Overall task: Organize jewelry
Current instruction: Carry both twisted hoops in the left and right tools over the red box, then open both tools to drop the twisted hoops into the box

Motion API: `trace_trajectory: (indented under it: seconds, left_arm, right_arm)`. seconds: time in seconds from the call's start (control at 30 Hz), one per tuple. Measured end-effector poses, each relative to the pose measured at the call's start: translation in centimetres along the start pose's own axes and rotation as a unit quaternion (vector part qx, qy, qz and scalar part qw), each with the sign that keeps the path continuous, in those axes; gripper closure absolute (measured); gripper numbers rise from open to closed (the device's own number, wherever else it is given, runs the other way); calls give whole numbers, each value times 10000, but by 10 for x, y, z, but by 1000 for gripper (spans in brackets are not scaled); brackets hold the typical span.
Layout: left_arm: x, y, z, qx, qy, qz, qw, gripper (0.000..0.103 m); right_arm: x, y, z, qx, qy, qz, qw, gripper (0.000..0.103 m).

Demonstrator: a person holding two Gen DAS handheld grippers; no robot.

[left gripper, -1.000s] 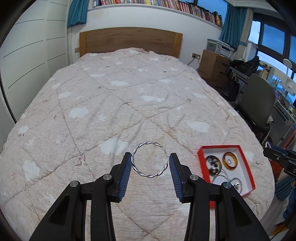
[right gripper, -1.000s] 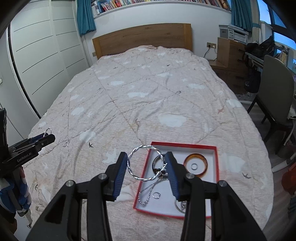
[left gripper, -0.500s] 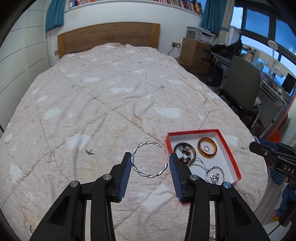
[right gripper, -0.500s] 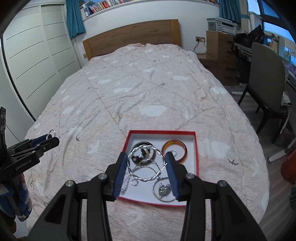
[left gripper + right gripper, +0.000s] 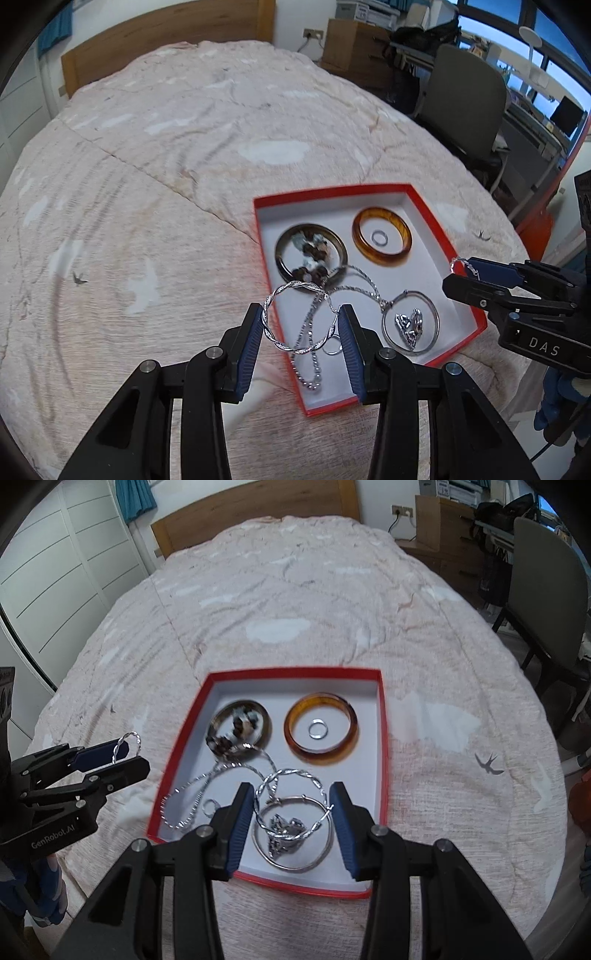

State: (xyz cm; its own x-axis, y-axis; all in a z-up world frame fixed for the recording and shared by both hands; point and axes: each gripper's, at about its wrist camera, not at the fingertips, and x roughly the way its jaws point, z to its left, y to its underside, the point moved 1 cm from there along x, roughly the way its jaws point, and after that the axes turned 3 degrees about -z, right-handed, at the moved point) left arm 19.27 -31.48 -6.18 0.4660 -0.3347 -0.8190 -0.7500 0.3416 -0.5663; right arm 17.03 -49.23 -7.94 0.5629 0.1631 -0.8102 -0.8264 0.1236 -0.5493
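Observation:
A red-rimmed white tray lies on the bed and holds an amber bangle, a dark bangle with beads, a silver chain and a thin hoop around a heart pendant. My left gripper is shut on a twisted silver hoop above the tray's left edge. My right gripper is shut on a second twisted silver hoop above the tray's near part.
The tray sits near the foot of a bed with a pink patterned quilt. An office chair and a desk stand at the right. White wardrobe doors are at the left.
Both grippers have moved forward and down over the tray, each still holding its twisted hoop. The tray now fills much more of both views.

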Motion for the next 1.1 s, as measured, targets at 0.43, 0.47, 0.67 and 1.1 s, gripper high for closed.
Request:
trace_trajectory:
  seconds: [0.43, 0.47, 0.67, 1.1]
  left_arm:
    - [55, -3, -19, 208, -7, 378, 9991, 62]
    - [59, -3, -19, 203, -14, 406, 9990, 62]
    - [75, 0, -22, 241, 21, 537, 9983, 62]
    - [81, 2, -21, 319, -62, 494, 9982, 61]
  right_arm:
    - [48, -3, -17, -36, -125, 312, 9994, 63]
    - [54, -4, -16, -80, -139, 365, 9992, 63]
    - [74, -5, -16, -256, -171, 531, 9981, 63]
    - [86, -14, -4, -1082, 217, 730, 9912, 62]
